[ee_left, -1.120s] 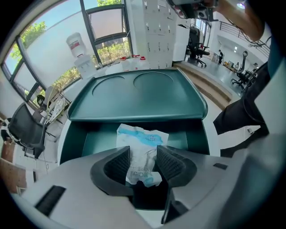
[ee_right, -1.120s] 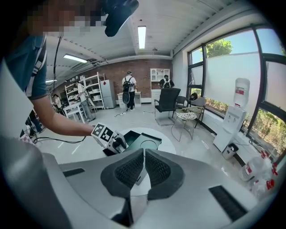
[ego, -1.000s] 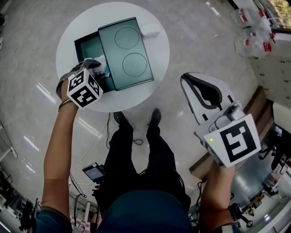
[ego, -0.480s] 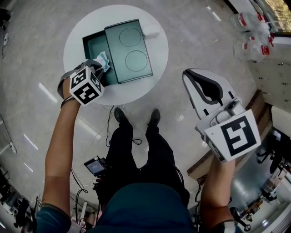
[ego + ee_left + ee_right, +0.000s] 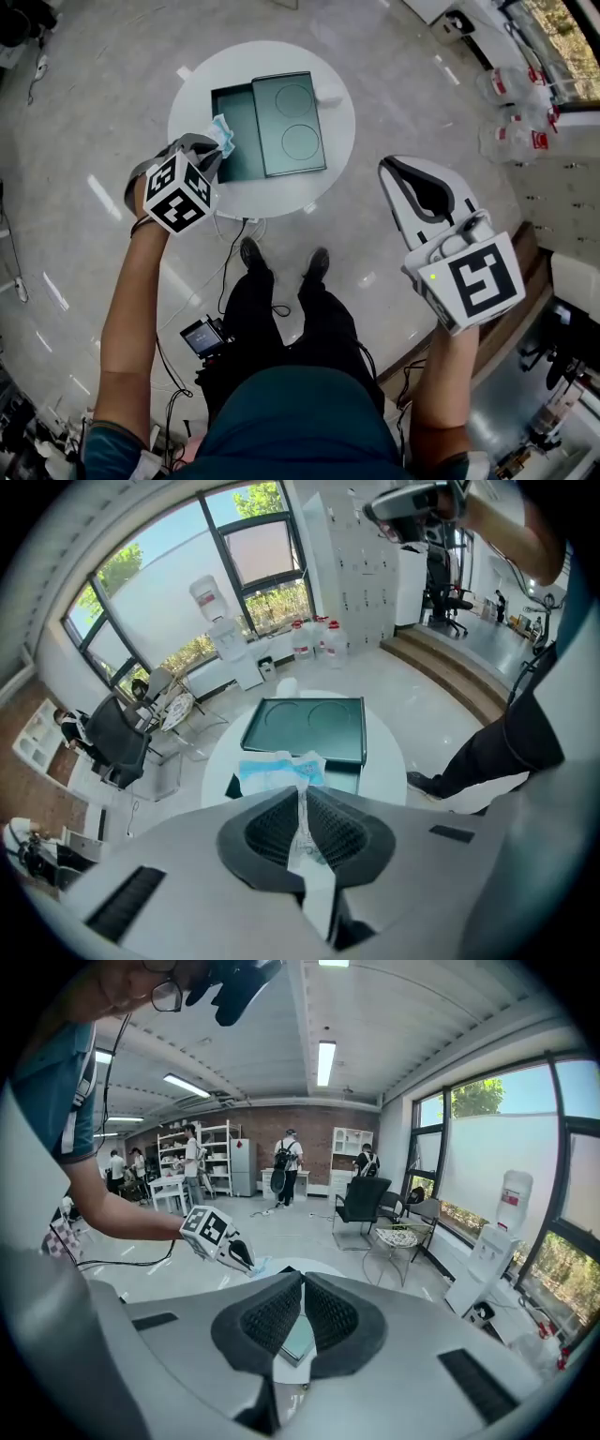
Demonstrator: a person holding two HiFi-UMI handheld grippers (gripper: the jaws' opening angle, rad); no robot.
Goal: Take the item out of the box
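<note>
Two grippers are in the air above a pale shiny floor (image 5: 84, 112), one in each hand of the person. The left gripper (image 5: 215, 154) points steeply down over the near left edge of a round white desk (image 5: 281, 199). Its fingers have just been closing and now press on a thin white and blue packet (image 5: 225, 139). In the left gripper view the packet (image 5: 279, 771) runs down between the two dark ribbed pads, and its crumpled blue top sticks out past the fingertips.

The packet hangs clear of the dark green box (image 5: 236, 117), which stands open on the desk. From the head view it lies over the left rim of the box, and the right gripper view shows it held above the desk. The lid (image 5: 292, 122), flat with two circles on it, lies across the right part of the box. A small white thing (image 5: 329, 94) rests on the desk just beside the lid.

The right gripper (image 5: 403, 174) is well apart from the desk, over the floor on the right. Its fingers are together with nothing between them.
</note>
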